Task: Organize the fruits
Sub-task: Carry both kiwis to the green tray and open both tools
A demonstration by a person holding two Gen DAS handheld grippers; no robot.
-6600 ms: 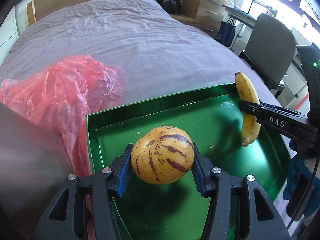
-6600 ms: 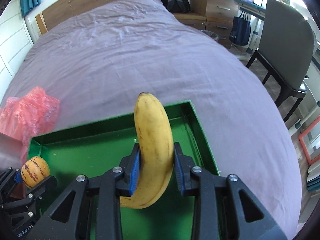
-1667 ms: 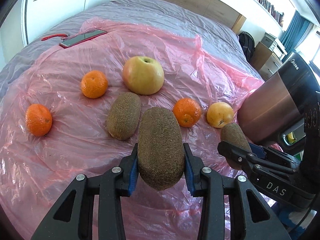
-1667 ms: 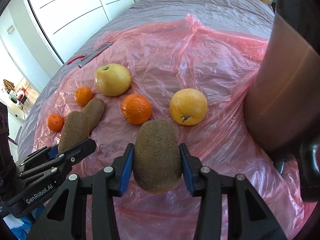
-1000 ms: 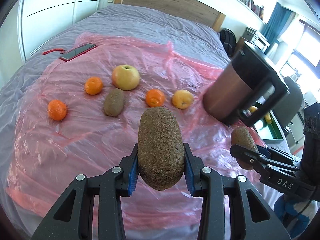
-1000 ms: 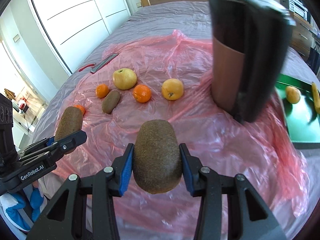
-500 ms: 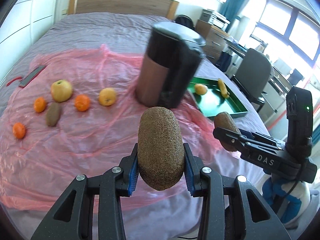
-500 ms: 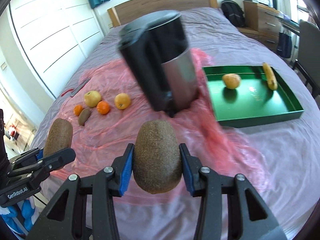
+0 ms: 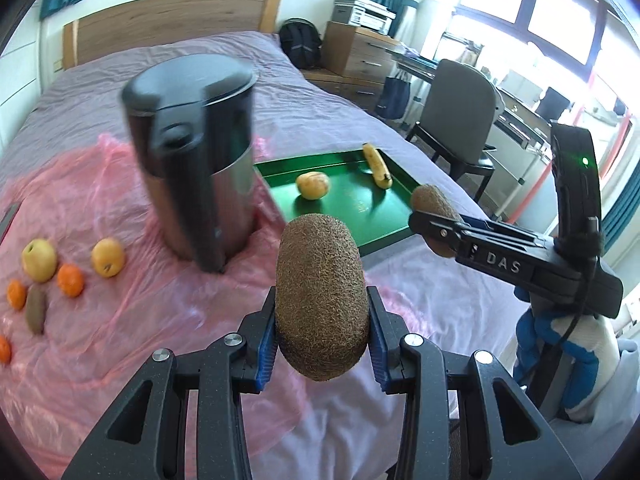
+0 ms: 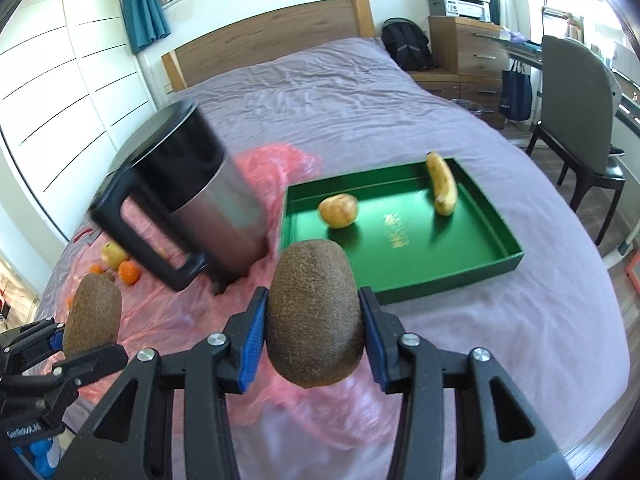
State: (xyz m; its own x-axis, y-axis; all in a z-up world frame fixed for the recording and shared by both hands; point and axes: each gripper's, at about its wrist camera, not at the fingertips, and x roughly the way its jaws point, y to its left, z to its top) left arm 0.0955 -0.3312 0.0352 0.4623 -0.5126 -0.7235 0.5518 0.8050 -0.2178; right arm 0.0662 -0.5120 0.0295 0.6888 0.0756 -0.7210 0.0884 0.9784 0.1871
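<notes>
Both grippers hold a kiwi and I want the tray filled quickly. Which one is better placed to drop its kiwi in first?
Probably the right gripper. Its kiwi is just short of the green tray's near rim, while the left gripper and its kiwi sit farther back, near the kettle.

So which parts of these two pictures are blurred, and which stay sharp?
Left wrist view: the kettle is smeared by motion blur, while the kiwi in the left hand-held gripper is crisp. Right wrist view: the kettle is blurred again, and the green tray slightly soft; its held kiwi is sharp.
</notes>
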